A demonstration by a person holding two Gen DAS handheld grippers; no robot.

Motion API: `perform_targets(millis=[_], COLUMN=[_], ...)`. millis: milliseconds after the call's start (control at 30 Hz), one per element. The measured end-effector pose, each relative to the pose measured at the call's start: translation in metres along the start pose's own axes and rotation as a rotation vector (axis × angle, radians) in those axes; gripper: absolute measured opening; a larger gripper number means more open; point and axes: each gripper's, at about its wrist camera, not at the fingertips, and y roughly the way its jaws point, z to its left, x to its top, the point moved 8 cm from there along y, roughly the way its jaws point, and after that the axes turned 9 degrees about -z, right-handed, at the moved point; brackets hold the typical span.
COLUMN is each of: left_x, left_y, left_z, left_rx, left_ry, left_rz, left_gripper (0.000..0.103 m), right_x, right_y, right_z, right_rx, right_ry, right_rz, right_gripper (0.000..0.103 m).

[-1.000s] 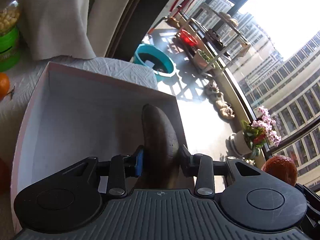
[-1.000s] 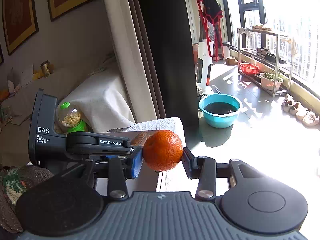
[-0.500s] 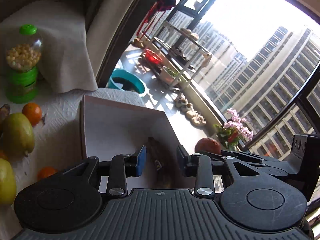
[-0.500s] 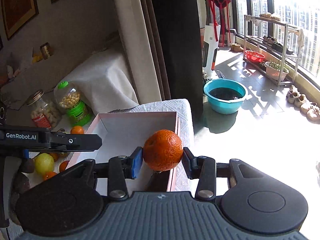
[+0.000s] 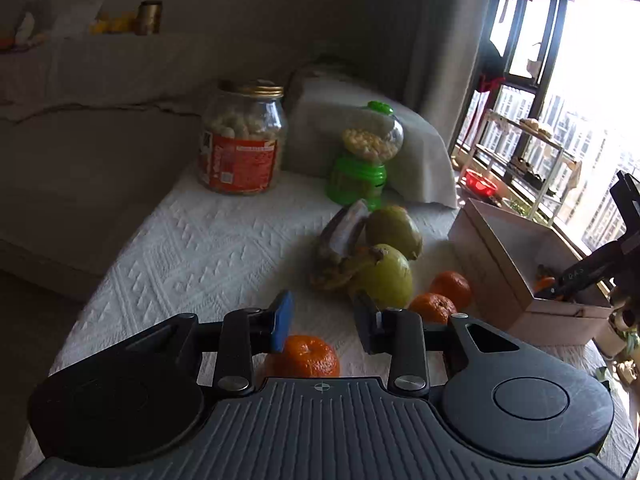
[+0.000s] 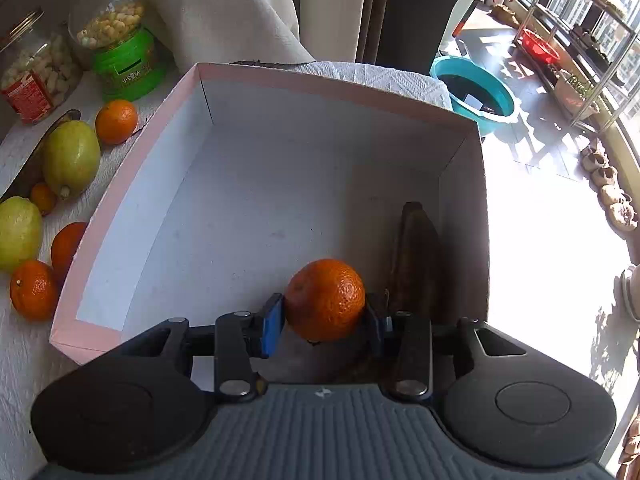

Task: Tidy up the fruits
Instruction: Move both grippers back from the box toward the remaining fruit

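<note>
My right gripper [image 6: 322,322] is shut on an orange [image 6: 326,298] and holds it inside the pink-rimmed white box [image 6: 120,196], next to a dark banana [image 6: 416,264] lying by the right wall. My left gripper [image 5: 324,320] is open and empty above the white tablecloth, with an orange [image 5: 306,356] just below its fingers. Ahead of it lie two green-yellow pears [image 5: 386,276], a dark banana bunch [image 5: 338,240] and two more oranges [image 5: 444,296]. The box [image 5: 492,264] shows at the right in the left wrist view.
A glass snack jar [image 5: 240,140] and a green candy dispenser [image 5: 360,160] stand at the back of the table. Pears [image 6: 70,158] and oranges [image 6: 116,120] lie left of the box. A teal basin [image 6: 474,92] stands on the floor beyond the table edge.
My left gripper let go of the dark banana in the box and swung left over the loose fruit. My right gripper carried the orange down into the box.
</note>
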Motion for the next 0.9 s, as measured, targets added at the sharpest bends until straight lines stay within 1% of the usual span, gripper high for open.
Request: perform_targets(millis=[33, 67, 133, 167, 267, 333, 367, 433, 467, 533, 633, 667, 733, 800, 833, 900], left_x=[0.004, 0.007, 0.009, 0.008, 0.006, 0.005, 0.004, 0.004, 0.003, -0.001, -0.006, -0.007, -0.010, -0.016, -0.018, -0.023], left_y=[0.003, 0.000, -0.009, -0.009, -0.009, -0.011, -0.011, -0.012, -0.013, -0.012, -0.015, -0.015, -0.015, -0.013, -0.012, -0.009], left_z=[0.005, 0.011, 0.020, 0.024, 0.038, 0.046, 0.052, 0.054, 0.051, 0.038, 0.011, 0.004, -0.009, -0.018, -0.021, -0.022], left_rx=[-0.005, -0.001, 0.023, 0.033, 0.042, 0.063, 0.083, 0.088, 0.072, 0.036, -0.001, -0.009, -0.012, 0.005, 0.014, 0.033], left_ry=[-0.027, -0.039, -0.057, -0.069, -0.132, -0.156, -0.164, -0.167, -0.157, -0.102, 0.014, 0.049, 0.113, 0.185, 0.208, 0.240], left_rz=[-0.008, -0.015, -0.037, -0.046, -0.063, -0.065, -0.065, -0.064, -0.056, -0.033, -0.033, -0.037, -0.037, -0.033, -0.030, -0.023], left_gripper=[0.037, 0.037, 0.037, 0.037, 0.037, 0.037, 0.037, 0.037, 0.037, 0.037, 0.037, 0.037, 0.038, 0.038, 0.038, 0.038], right_x=[0.002, 0.004, 0.009, 0.010, 0.004, -0.006, -0.012, -0.027, -0.037, -0.052, -0.075, -0.082, -0.098, -0.106, -0.108, -0.113], right_y=[-0.004, -0.011, -0.033, -0.045, -0.081, -0.100, -0.109, -0.120, -0.124, -0.124, -0.112, -0.108, -0.096, -0.091, -0.090, -0.085], right_z=[0.001, 0.001, 0.003, 0.007, 0.021, 0.034, 0.042, 0.061, 0.073, 0.092, 0.117, 0.123, 0.133, 0.142, 0.147, 0.150], right_rx=[0.003, 0.002, -0.036, -0.054, -0.054, -0.004, 0.035, 0.113, 0.159, 0.213, 0.269, 0.271, 0.234, 0.208, 0.196, 0.187], right_ry=[0.015, 0.024, 0.009, -0.009, -0.023, -0.007, 0.010, 0.032, 0.041, 0.054, 0.069, 0.066, 0.034, -0.027, -0.055, -0.069], right_rz=[-0.004, -0.023, -0.105, -0.153, -0.289, -0.368, -0.408, -0.461, -0.488, -0.518, -0.523, -0.519, -0.513, -0.524, -0.533, -0.543], right_gripper=[0.047, 0.055, 0.065, 0.069, 0.070, 0.072, 0.073, 0.077, 0.078, 0.078, 0.078, 0.078, 0.078, 0.078, 0.078, 0.078])
